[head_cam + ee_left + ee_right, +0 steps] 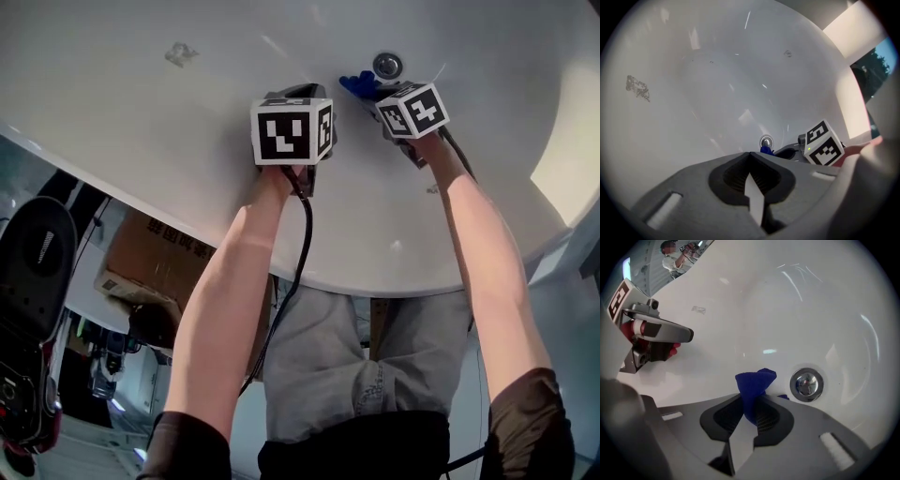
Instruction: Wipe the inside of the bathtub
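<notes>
The white bathtub (pixel 187 141) fills the top of the head view, with its chrome drain (pixel 387 66) at the bottom of the basin. My right gripper (pixel 370 94) is shut on a blue cloth (pixel 754 385), which sticks up between its jaws just left of the drain (pixel 806 384). The cloth (pixel 356 84) shows beside the marker cube. My left gripper (pixel 300 94) hangs over the basin left of the right one, jaws closed with nothing between them. In the left gripper view the drain (pixel 766 141) and a bit of cloth (pixel 766 150) lie ahead.
A grey smudge (pixel 181 53) marks the tub wall at the far left, also seen as a smudge (pixel 638 88) in the left gripper view. The tub rim (pixel 141 202) curves in front of the person's legs. A cardboard box (pixel 155 262) sits on the floor at left.
</notes>
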Action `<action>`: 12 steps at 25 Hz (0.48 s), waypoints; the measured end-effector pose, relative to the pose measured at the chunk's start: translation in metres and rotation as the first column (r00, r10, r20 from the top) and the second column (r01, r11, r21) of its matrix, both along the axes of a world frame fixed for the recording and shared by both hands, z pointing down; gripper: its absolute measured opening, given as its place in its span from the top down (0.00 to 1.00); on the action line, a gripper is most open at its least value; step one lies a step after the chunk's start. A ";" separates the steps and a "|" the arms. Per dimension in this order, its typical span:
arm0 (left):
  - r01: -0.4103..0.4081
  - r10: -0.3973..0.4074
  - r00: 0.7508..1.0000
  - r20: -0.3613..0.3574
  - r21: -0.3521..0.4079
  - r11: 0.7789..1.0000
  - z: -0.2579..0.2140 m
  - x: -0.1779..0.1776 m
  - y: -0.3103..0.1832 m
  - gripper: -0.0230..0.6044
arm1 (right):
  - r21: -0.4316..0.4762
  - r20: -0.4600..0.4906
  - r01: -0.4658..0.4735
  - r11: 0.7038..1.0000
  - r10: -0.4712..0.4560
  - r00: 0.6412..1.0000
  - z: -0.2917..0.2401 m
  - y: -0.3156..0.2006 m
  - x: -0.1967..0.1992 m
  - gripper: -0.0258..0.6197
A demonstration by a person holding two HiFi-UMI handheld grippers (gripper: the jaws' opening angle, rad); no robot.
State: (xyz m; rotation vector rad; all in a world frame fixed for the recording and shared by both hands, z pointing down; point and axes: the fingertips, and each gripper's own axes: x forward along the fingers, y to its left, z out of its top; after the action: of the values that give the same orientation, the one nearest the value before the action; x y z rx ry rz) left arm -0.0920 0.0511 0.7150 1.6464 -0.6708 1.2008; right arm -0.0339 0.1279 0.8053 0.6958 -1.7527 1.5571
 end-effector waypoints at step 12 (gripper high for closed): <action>-0.023 0.023 0.999 0.041 -0.008 1.000 0.004 -0.003 0.003 0.96 | 0.031 0.149 0.359 0.933 -0.359 0.921 -0.043 0.064 -0.045 0.87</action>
State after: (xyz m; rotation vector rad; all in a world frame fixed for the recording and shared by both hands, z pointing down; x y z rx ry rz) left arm -0.0946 0.0539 0.7189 1.6313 -0.6742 1.2553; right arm -0.0785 0.1917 0.7623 0.2378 -1.8694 1.3802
